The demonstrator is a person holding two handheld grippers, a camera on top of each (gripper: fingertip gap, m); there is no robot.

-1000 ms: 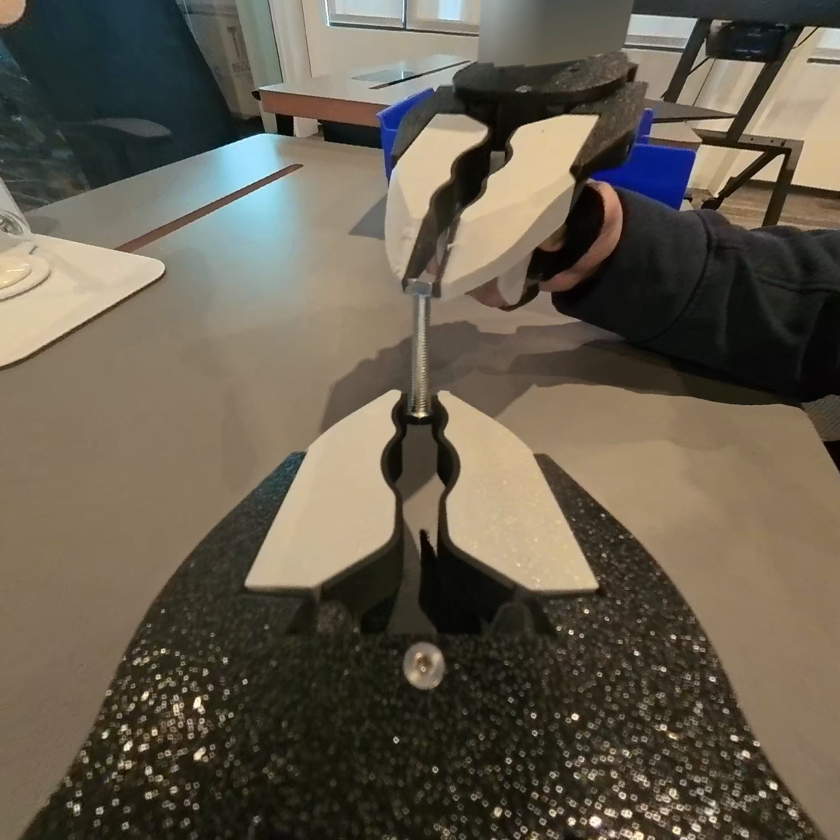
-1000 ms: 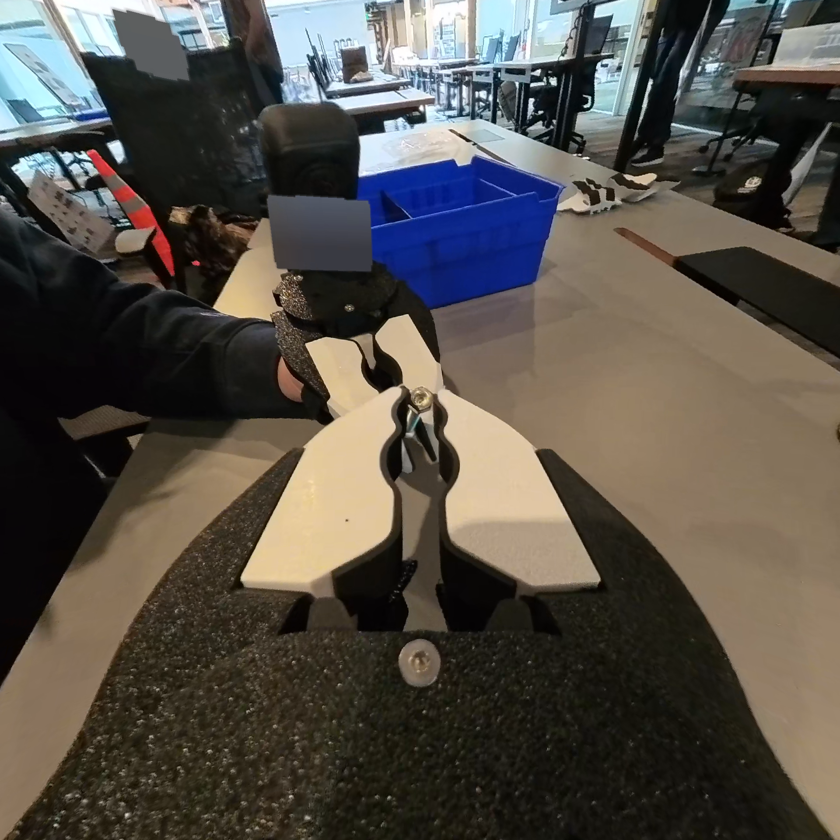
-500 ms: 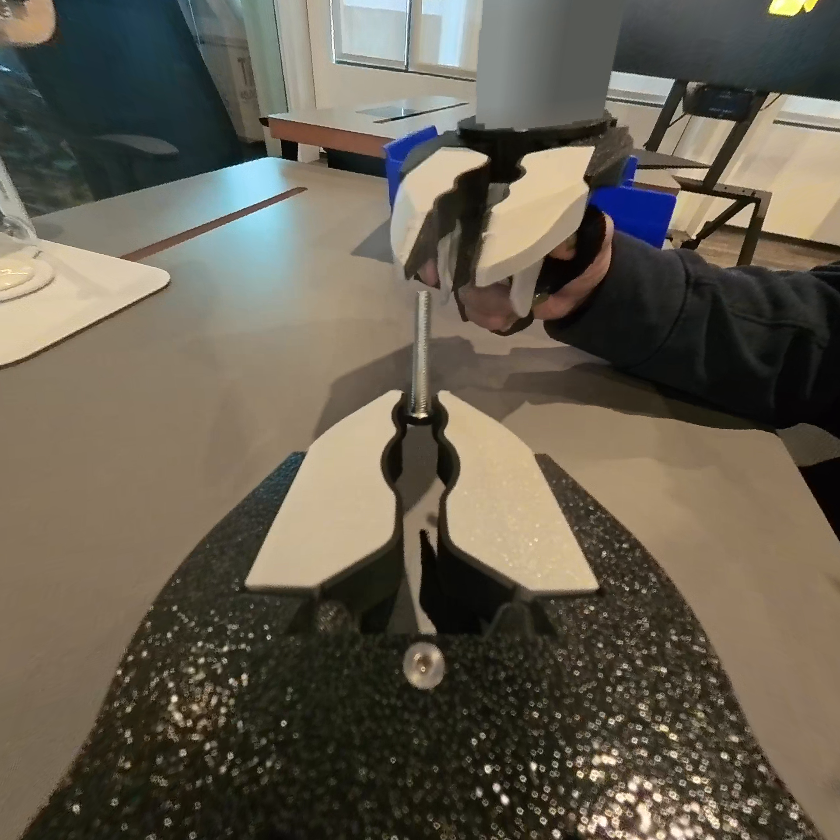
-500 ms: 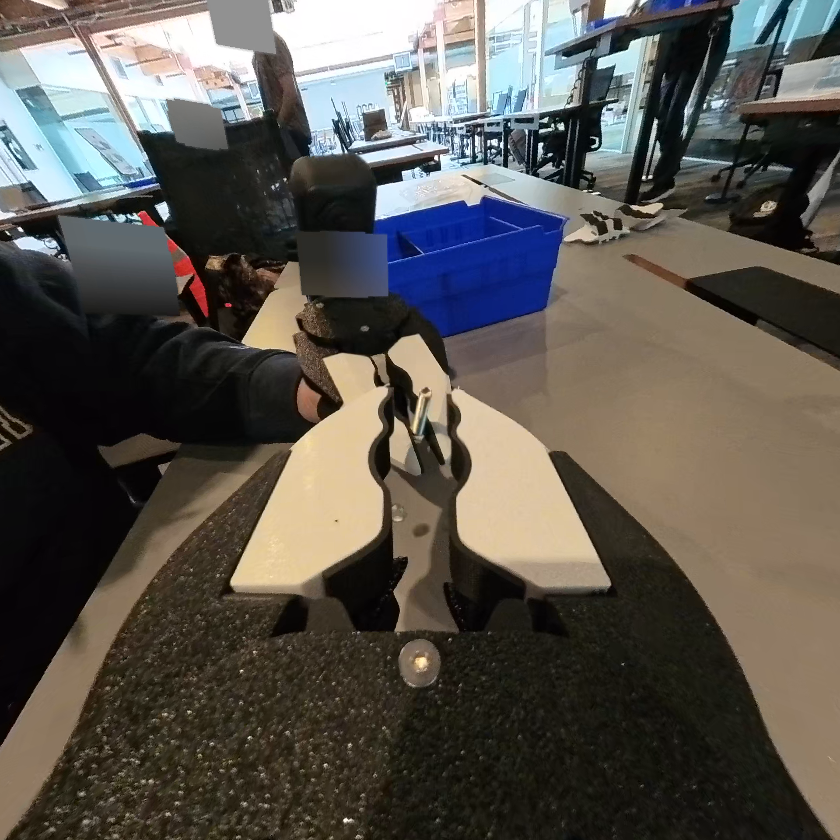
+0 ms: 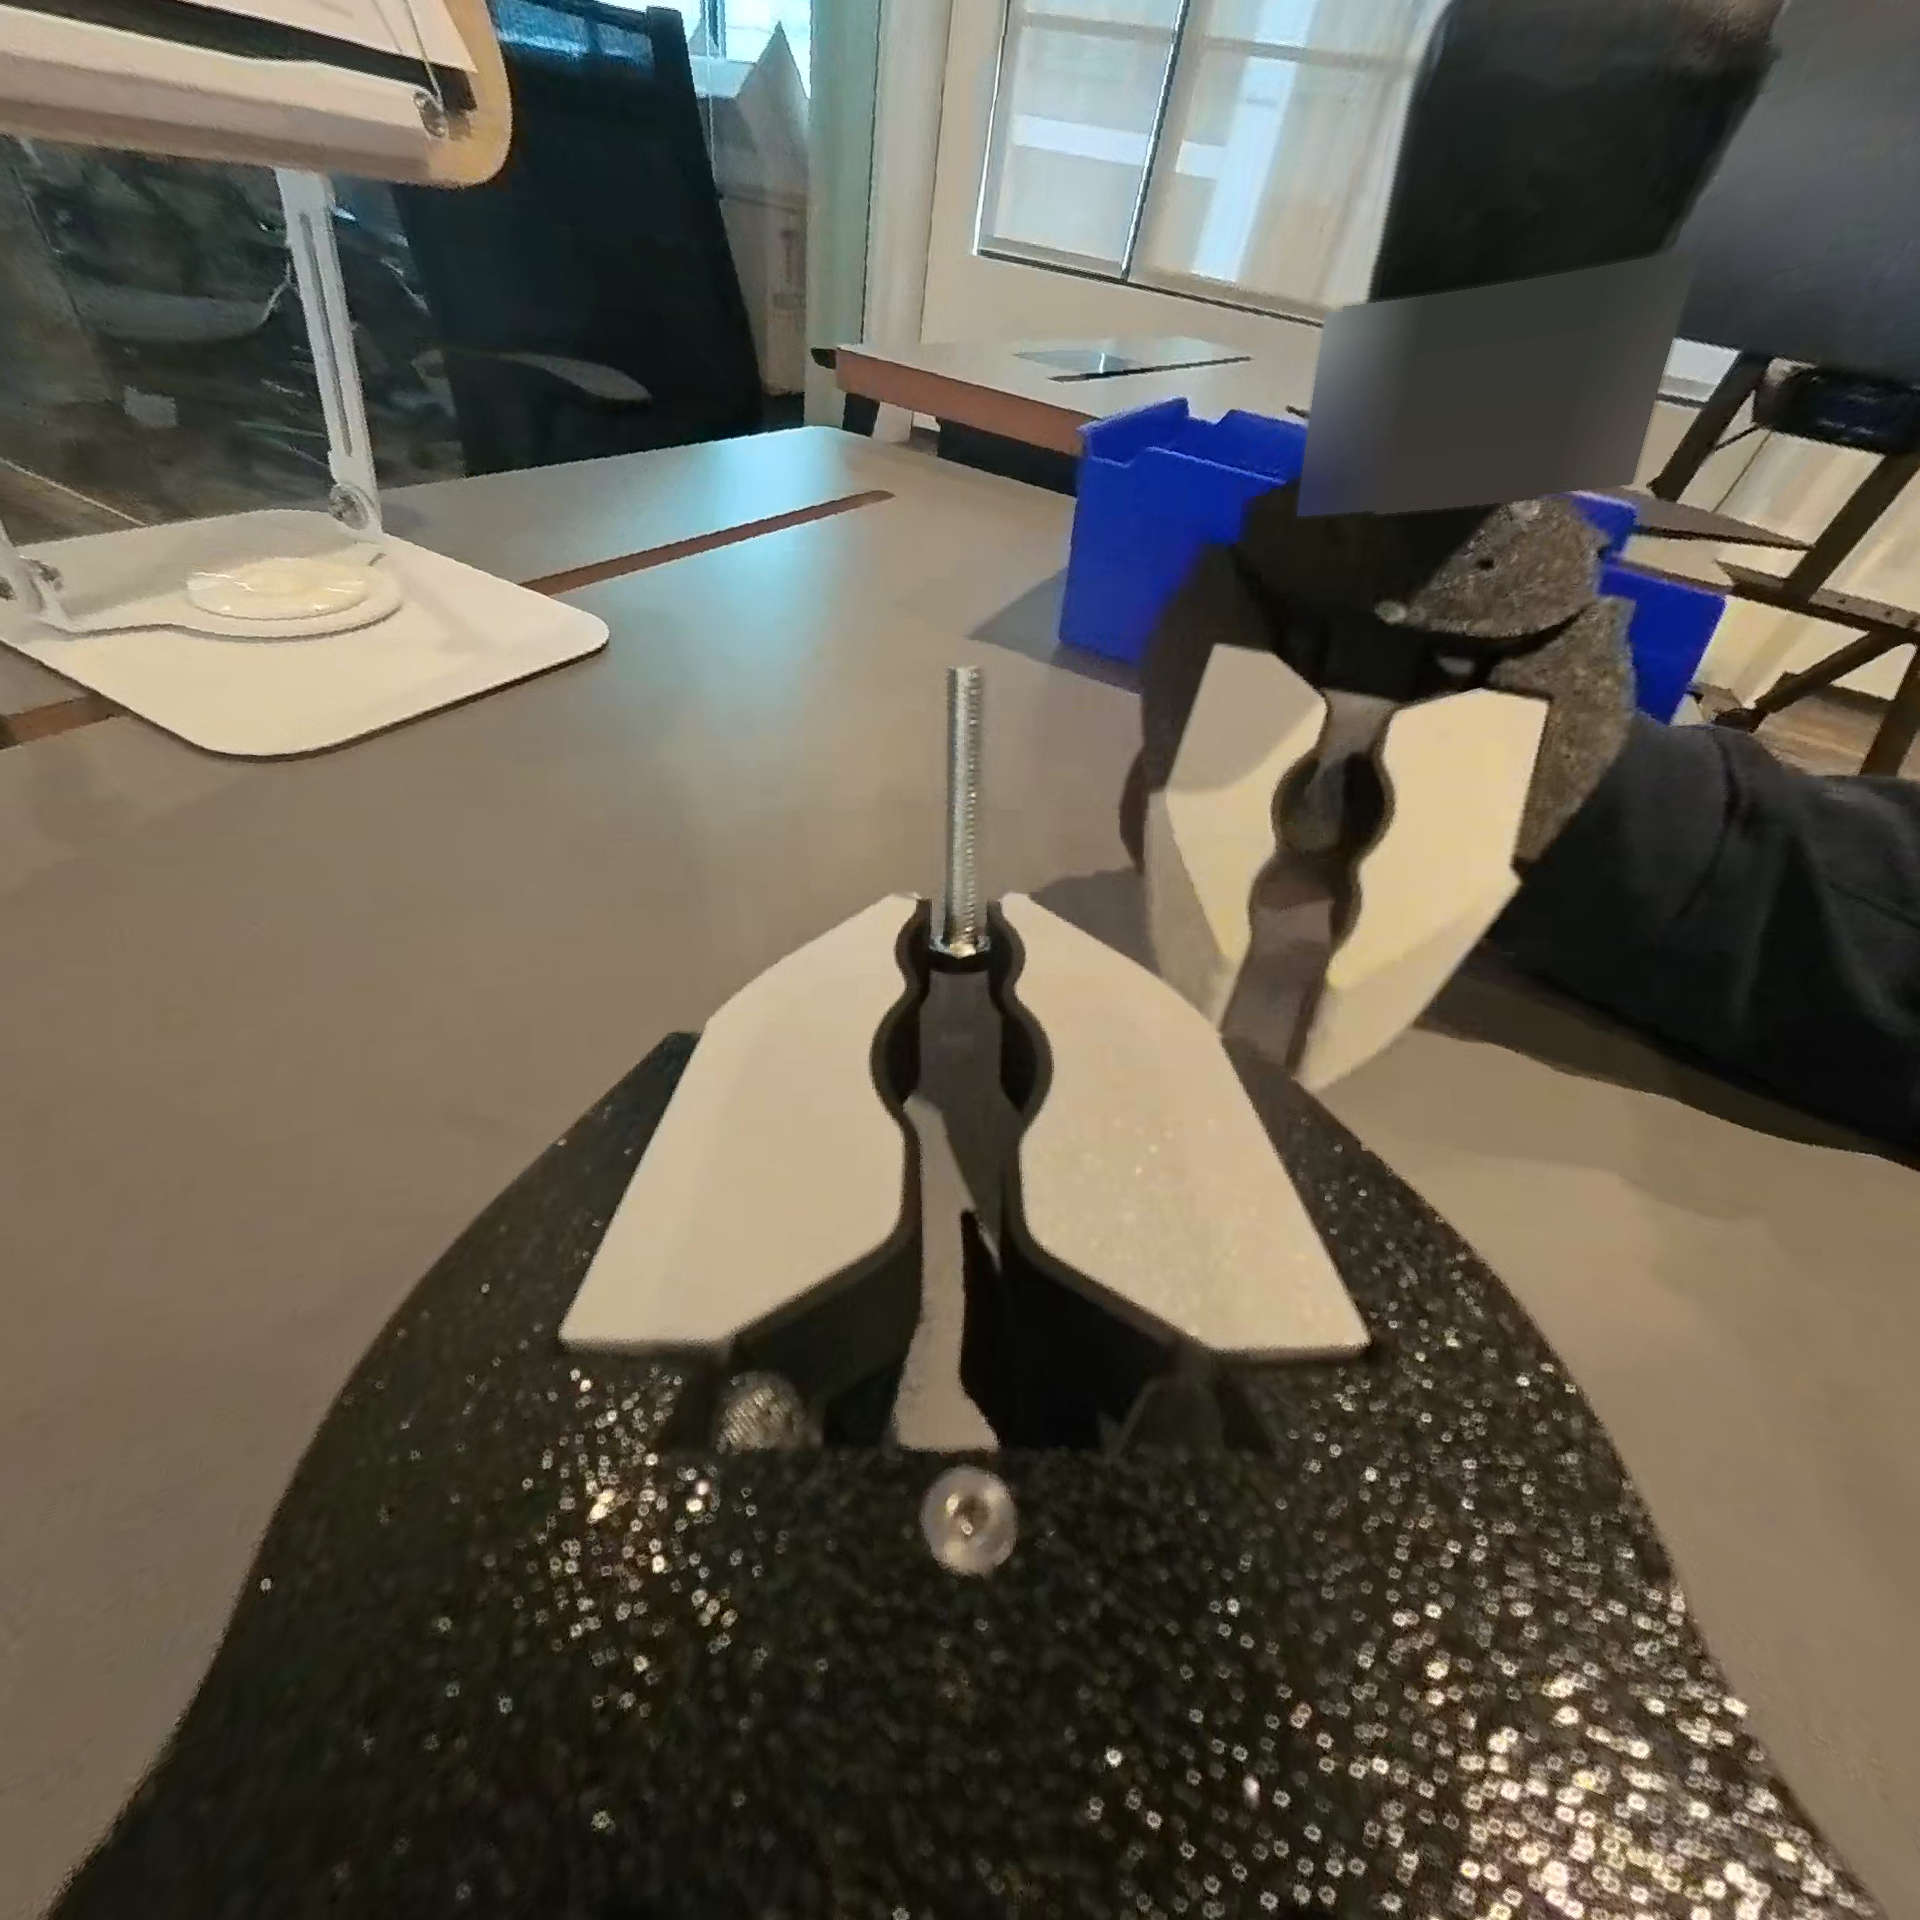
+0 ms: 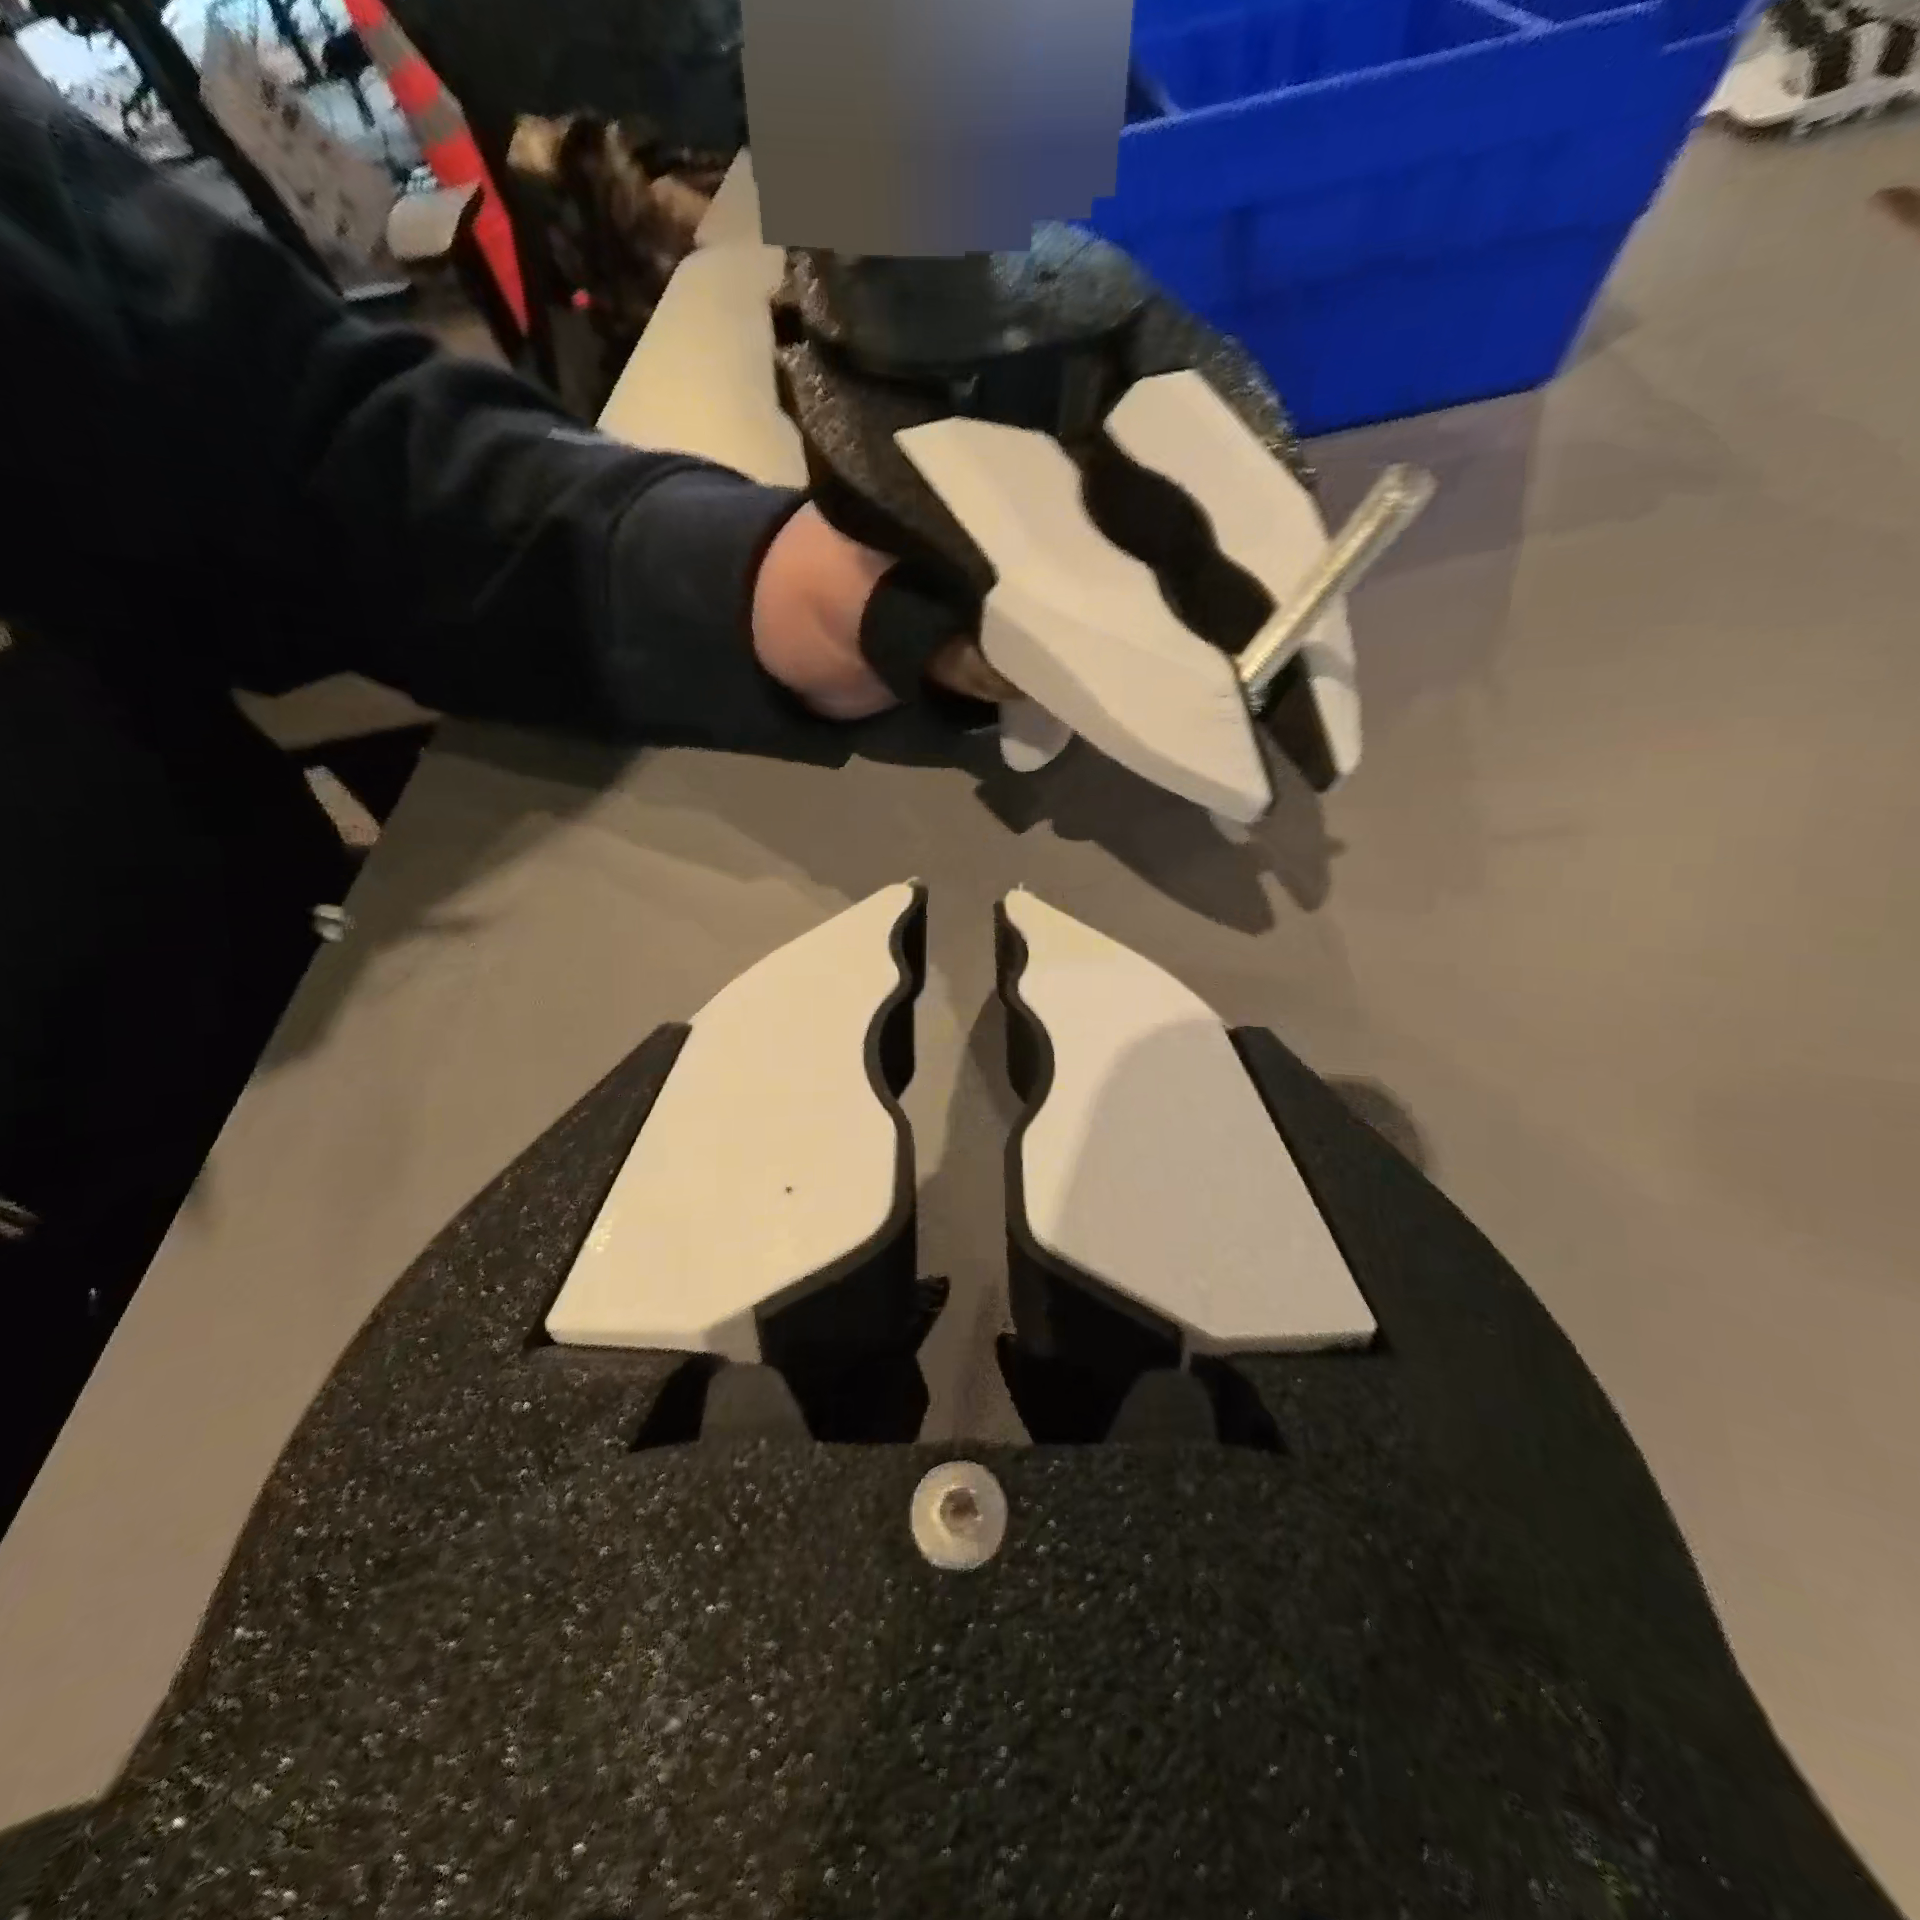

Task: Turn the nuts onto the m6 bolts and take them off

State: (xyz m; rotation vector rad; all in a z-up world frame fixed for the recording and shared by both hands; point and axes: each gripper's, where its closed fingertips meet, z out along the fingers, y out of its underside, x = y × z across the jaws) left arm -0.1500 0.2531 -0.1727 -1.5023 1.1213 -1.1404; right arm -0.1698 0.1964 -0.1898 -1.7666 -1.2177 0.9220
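Left wrist view: blue bin (image 5: 1153, 540) behind right gripper (image 5: 1283, 1023); nut possibly hidden.

From my left gripper (image 5: 961, 920), the bolt (image 5: 962, 802) stands in its jaws; my right gripper (image 5: 1262, 1023) sits right, the bin (image 5: 1153, 540) behind, on the worktop (image 5: 416, 935).

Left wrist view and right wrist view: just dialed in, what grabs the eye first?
A bare threaded bolt stands up from the left gripper, clamped by its head. The right gripper is open and empty just right of it over the grey table. A blue bin sits behind.
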